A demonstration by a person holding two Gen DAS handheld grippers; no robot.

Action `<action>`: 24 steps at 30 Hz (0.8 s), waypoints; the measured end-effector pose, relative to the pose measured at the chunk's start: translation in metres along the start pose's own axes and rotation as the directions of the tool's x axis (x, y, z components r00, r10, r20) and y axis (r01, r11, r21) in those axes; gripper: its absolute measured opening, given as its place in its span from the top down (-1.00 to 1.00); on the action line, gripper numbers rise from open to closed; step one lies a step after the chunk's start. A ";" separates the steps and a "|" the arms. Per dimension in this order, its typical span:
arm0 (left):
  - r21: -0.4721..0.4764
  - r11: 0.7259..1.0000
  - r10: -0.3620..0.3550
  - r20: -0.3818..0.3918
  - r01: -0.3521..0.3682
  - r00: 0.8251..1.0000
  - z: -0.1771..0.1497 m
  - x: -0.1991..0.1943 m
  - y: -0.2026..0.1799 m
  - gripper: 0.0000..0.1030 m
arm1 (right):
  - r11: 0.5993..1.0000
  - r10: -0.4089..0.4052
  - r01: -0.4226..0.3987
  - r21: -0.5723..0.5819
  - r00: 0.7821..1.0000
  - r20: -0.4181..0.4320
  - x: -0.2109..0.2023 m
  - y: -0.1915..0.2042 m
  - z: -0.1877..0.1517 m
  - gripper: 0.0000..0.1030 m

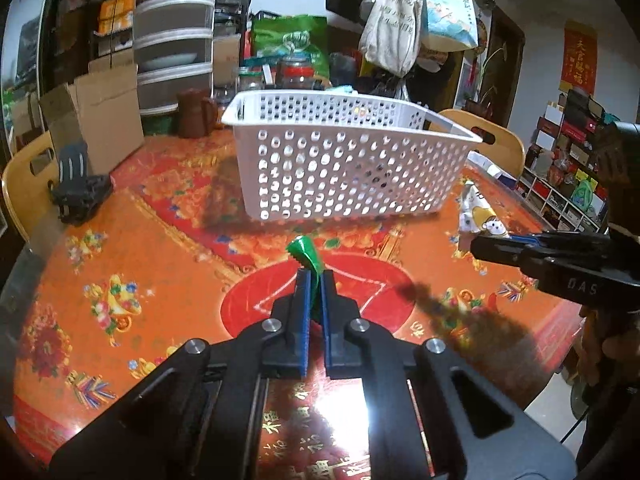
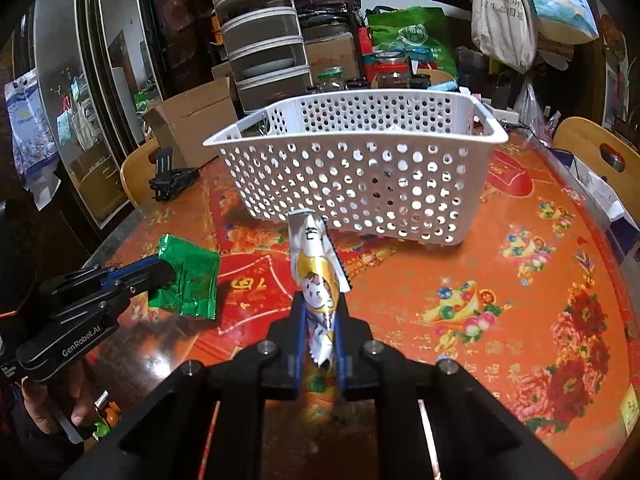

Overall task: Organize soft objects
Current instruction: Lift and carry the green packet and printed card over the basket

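Holding: two packets at once, one per gripper, both lifted off the table (image 1: 120,248), short of the basket (image 1: 348,168).
Left gripper (image 1: 315,280): clenched on green packet (image 1: 306,254); seen edge-on between the blue pads (image 1: 305,312) in own view, flat face showing in the right view (image 2: 186,280), pinched near one corner.
Right gripper (image 2: 320,312): clenched on white packet (image 2: 318,276), cartoon print, standing upright out of the jaws, top leaning slightly toward the basket; also showing at the right edge of the left view (image 1: 480,216).
Basket: white, perforated, sitting mid-table just beyond both packets; contents hard to judge through the holes.
Step, judged: carrying both packets to the basket for dropping in.
Progress, judged: grasps done, transfer and release remaining.
Doing it well: raising each packet above the near rim (image 2: 352,136) before moving forward, since both are hanging below rim height now; keeping the grippers apart to avoid crossing over the opening; releasing only once the packet is past the rim and over the inside.
Risk, judged: green packet held by a corner, likely to swing and catch on the wall; white packet is limp foil, possibly folding against the rim.
Other: black clip stand (image 1: 78,188) at table's far left, well apart.
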State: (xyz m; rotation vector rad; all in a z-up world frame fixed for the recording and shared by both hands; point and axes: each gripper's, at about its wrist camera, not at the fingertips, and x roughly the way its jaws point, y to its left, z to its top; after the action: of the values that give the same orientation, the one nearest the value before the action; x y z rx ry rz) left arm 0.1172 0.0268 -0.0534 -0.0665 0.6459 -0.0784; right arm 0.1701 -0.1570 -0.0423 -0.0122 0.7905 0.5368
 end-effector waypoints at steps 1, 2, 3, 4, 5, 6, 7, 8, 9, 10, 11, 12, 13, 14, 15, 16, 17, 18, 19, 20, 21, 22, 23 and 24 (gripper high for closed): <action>0.005 1.000 -0.001 0.003 0.001 1.000 0.001 -0.002 -0.002 0.92 | 1.000 -0.001 0.001 -0.002 1.000 0.006 -0.003 0.001 0.001 0.80; 0.007 1.000 -0.001 0.010 0.001 1.000 0.003 -0.004 -0.003 0.92 | 1.000 0.000 0.000 -0.002 1.000 0.010 -0.004 0.000 0.001 0.80; 0.010 1.000 -0.003 0.015 0.003 1.000 0.004 -0.006 -0.004 0.92 | 1.000 0.001 -0.001 -0.003 1.000 0.012 -0.006 0.000 0.002 0.80; 0.011 1.000 -0.007 0.019 0.007 1.000 0.005 -0.008 -0.005 0.92 | 1.000 0.001 -0.001 -0.004 1.000 0.016 -0.008 0.001 0.003 0.80; 0.012 1.000 -0.007 0.027 0.007 1.000 0.007 -0.011 -0.006 0.92 | 1.000 -0.001 0.001 -0.006 1.000 0.021 -0.010 0.002 0.004 0.80; 0.012 1.000 -0.008 0.033 0.008 0.999 0.009 -0.014 -0.007 0.92 | 1.000 -0.002 0.002 -0.008 1.000 0.023 -0.012 0.003 0.005 0.80; 0.011 1.000 -0.011 0.040 0.010 0.999 0.011 -0.017 -0.008 0.92 | 1.000 -0.003 0.003 -0.009 1.000 0.028 -0.015 0.003 0.006 0.80; 0.010 1.000 -0.012 0.050 0.012 0.999 0.013 -0.021 -0.009 0.92 | 1.000 -0.005 0.005 -0.011 0.999 0.034 -0.018 0.003 0.007 0.80; 0.012 1.000 -0.014 0.056 0.013 0.998 0.015 -0.025 -0.010 0.92 | 1.000 -0.005 0.006 -0.013 0.999 0.038 -0.020 0.003 0.009 0.80; 0.013 1.000 -0.016 0.061 0.015 0.998 0.017 -0.029 -0.011 0.92 | 1.000 -0.005 0.005 -0.015 0.999 0.044 -0.024 0.003 0.011 0.80; 0.012 1.000 -0.016 0.069 0.015 0.998 0.019 -0.032 -0.011 0.92 | 1.000 -0.003 0.004 -0.015 0.999 0.048 -0.026 0.003 0.012 0.80; 0.016 1.000 -0.019 0.078 0.018 0.997 0.022 -0.036 -0.012 0.92 | 1.000 -0.003 0.004 -0.017 0.999 0.054 -0.029 0.004 0.013 0.80; 0.017 1.000 -0.019 0.084 0.017 0.996 0.024 -0.040 -0.013 0.92 | 1.000 -0.005 0.006 -0.021 0.998 0.061 -0.033 0.004 0.016 0.80; 0.020 1.000 -0.018 0.091 0.016 0.996 0.027 -0.042 -0.013 0.92 | 1.000 -0.005 0.007 -0.024 0.998 0.066 -0.035 0.004 0.018 0.80; 0.018 1.000 -0.022 0.099 0.020 0.995 0.031 -0.046 -0.013 0.92 | 1.000 -0.005 0.006 -0.025 0.998 0.070 -0.038 0.004 0.020 0.80; 0.018 1.000 -0.024 0.102 0.022 0.994 0.035 -0.048 -0.014 0.92 | 1.000 -0.005 0.007 -0.027 0.997 0.073 -0.040 0.004 0.023 0.80; 0.021 1.000 -0.023 0.106 0.021 0.994 0.039 -0.050 -0.016 0.92 | 1.000 -0.006 0.008 -0.028 0.997 0.074 -0.042 0.004 0.026 0.80; 0.023 0.999 -0.025 0.113 0.022 0.993 0.043 -0.053 -0.016 0.92 | 1.000 -0.007 0.010 -0.030 0.997 0.075 -0.043 0.003 0.029 0.80; 0.023 0.999 -0.030 0.118 0.027 0.993 0.048 -0.055 -0.016 0.92 | 0.999 -0.010 0.013 -0.032 0.997 0.078 -0.045 0.003 0.033 0.80; 0.025 0.999 -0.034 0.124 0.031 0.992 0.053 -0.057 -0.016 0.92 | 0.999 -0.015 0.018 -0.033 0.997 0.082 -0.047 0.001 0.036 0.80; 0.030 0.999 -0.034 0.133 0.030 0.991 0.058 -0.060 -0.018 0.92 | 0.999 -0.018 0.021 -0.033 0.996 0.085 -0.048 0.001 0.038 0.80; 0.034 0.999 -0.036 0.143 0.032 0.989 0.064 -0.062 -0.018 0.92 | 0.999 -0.019 0.022 -0.032 0.996 0.089 -0.050 -0.001 0.043 0.80; 0.034 0.999 -0.041 0.149 0.036 0.988 0.069 -0.065 -0.019 0.92 | 0.999 -0.020 0.023 -0.033 0.996 0.091 -0.052 -0.002 0.046 0.80; 0.036 0.999 -0.044 0.158 0.039 0.986 0.076 -0.066 -0.019 0.92 | 0.999 -0.022 0.026 -0.035 0.995 0.093 -0.053 -0.003 0.050 0.80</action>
State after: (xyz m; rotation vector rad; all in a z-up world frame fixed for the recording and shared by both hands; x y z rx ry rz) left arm 0.1092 0.0171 0.0484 -0.0545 0.4838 -0.1229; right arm 0.1742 -0.1737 0.0287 -0.0296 0.6898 0.5250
